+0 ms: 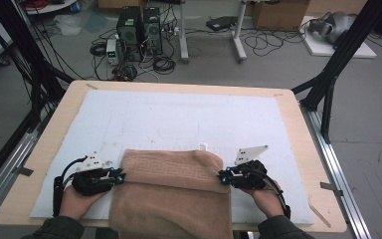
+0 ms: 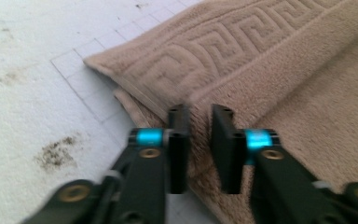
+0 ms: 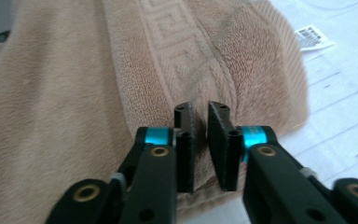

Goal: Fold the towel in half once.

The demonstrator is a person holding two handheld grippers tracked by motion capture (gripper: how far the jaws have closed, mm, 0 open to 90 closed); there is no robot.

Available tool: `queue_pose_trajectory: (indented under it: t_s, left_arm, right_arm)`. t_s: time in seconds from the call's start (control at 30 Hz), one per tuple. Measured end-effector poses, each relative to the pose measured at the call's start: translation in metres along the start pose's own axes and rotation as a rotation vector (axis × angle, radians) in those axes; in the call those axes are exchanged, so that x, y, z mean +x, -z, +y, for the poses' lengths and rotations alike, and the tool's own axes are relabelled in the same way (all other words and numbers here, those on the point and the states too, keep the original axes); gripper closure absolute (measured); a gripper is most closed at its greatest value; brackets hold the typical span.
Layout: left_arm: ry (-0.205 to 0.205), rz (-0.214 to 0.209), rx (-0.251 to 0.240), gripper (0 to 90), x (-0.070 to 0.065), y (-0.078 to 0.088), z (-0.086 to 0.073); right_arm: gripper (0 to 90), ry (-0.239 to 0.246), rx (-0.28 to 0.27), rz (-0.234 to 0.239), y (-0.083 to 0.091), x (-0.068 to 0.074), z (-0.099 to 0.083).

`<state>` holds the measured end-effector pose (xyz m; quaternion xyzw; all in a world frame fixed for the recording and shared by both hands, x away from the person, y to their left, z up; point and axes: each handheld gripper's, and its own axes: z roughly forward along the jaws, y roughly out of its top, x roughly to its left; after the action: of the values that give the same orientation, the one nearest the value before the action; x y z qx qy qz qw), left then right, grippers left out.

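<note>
Brown towel (image 1: 171, 191) folded, lies at near edge of worktop (image 1: 298, 129) on white mat (image 1: 179, 119), lower part hanging over near edge. Left tool (image 1: 121, 177) at towel's left edge, right tool (image 1: 222, 176) at right edge. Both narrow: small gap between jaws, cloth under and between tips, apparently not pinched.

Risks, judged:
- hanging part's weight may drag towel off worktop
- unpinched fold may spring open
- closing tools unevenly may skew fold
</note>
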<state>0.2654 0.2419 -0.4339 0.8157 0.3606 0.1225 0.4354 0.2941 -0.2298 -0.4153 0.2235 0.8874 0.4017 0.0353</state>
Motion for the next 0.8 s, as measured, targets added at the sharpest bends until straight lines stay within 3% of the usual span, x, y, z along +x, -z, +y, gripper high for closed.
queue_pose_trajectory:
  t_s: [0.1, 0.2, 0.3, 0.37, 0.43, 0.53, 0.57, 0.63, 0.67, 0.7, 0.8]
  left_arm:
    - [0.027, 0.0, -0.029, 54.9, 0.006, 0.004, 0.01]
    - [0.063, 0.021, -0.057, 53.5, 0.017, 0.002, 0.024]
    - [0.08, 0.054, -0.037, 53.4, 0.026, -0.012, 0.037]
    - [0.093, 0.061, -0.016, 53.0, 0.031, -0.023, 0.043]
    - [0.077, 0.076, 0.023, 52.5, 0.034, -0.034, 0.047]
    - [0.076, 0.041, 0.085, 57.0, 0.035, -0.05, 0.046]
    - [0.052, 0.031, 0.114, 64.7, 0.035, -0.054, 0.045]
    - [0.019, 0.029, 0.109, 77.6, 0.031, -0.055, 0.044]
    - [-0.006, 0.044, 0.106, 83.6, 0.028, -0.054, 0.045]
    - [-0.016, 0.053, 0.104, 87.8, 0.027, -0.052, 0.046]
    - [-0.01, 0.055, 0.097, 89.1, 0.027, -0.048, 0.045]
  right_arm:
    - [66.5, -0.002, -0.019, -0.05, 0.008, -0.003, 0.004]
    - [61.5, -0.027, -0.042, -0.099, 0.015, -0.012, 0.012]
    - [55.4, -0.043, -0.029, -0.138, 0.007, -0.024, 0.018]
    - [53.7, -0.067, -0.018, -0.132, -0.003, -0.033, 0.02]
    - [50.4, -0.098, 0.012, -0.118, -0.014, -0.041, 0.02]
    - [49.0, -0.119, 0.062, -0.084, -0.03, -0.047, 0.019]
    - [52.7, -0.138, 0.072, -0.057, -0.035, -0.049, 0.018]
    - [68.3, -0.138, 0.082, -0.015, -0.04, -0.049, 0.017]
    - [84.4, -0.102, 0.079, -0.005, -0.039, -0.048, 0.017]
    - [87.2, -0.077, 0.067, 0.001, -0.039, -0.046, 0.017]
    - [89.3, -0.063, 0.065, 0.005, -0.036, -0.043, 0.019]
